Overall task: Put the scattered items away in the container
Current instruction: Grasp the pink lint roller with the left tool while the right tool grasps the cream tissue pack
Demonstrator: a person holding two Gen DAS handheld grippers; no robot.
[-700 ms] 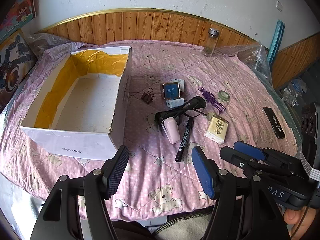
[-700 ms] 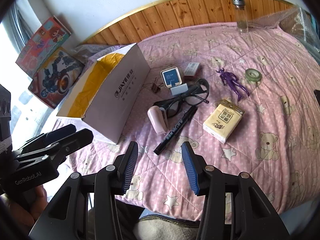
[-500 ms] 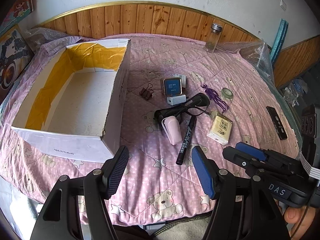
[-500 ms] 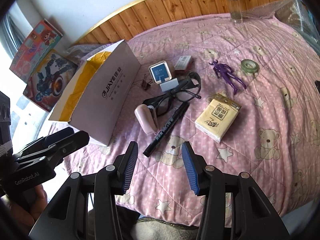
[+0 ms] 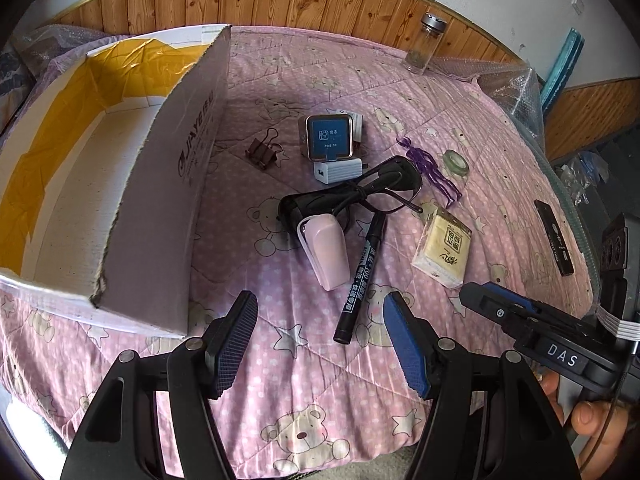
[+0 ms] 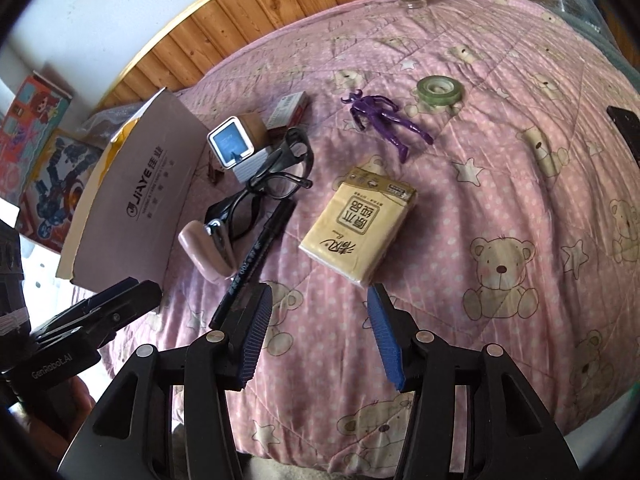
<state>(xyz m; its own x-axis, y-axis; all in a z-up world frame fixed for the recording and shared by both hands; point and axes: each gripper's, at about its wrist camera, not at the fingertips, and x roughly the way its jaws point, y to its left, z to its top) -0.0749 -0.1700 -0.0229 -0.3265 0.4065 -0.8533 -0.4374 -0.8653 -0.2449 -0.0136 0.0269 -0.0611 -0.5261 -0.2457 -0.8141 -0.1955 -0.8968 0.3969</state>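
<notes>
While the white cardboard box [image 5: 120,184] fills the nine o'clock side of the left wrist view, its near wall runs off the frame edge, and the right wrist view shows only its outer side. That side reads "JiAYE" with smaller print too fine to make out. At twelve o'clock from the box corner, a binder clip [image 5: 262,152] lies on the pink quilt [image 5: 280,380]; the right wrist view hides most of it behind the box. Next come a small square screen [image 5: 329,138], its writing unreadable, and a white charger [image 5: 338,171] touching its base. Black glasses [image 5: 360,196] overlap a pink case [image 5: 326,254], which hides their near rim. A black marker [image 5: 360,280] bears "700" and characters I cannot read. The tissue pack [image 6: 360,224] shows large Chinese print. A purple figure [image 6: 380,120] and a tape roll [image 6: 440,88] lie toward one o'clock, and a glass jar [image 5: 426,44] stands at the wooden wall, its top cut off in the right wrist view. A black bar [image 5: 554,236] lies at three o'clock, label illegible.

The left gripper [image 5: 320,340] is spread wide and empty over the quilt; the right gripper [image 6: 316,332], marked "DAS" in the other view, is likewise spread, its left pad over the marker's near end. Both have come closer to the items than half a second ago, the right now just short of the tissue pack.
</notes>
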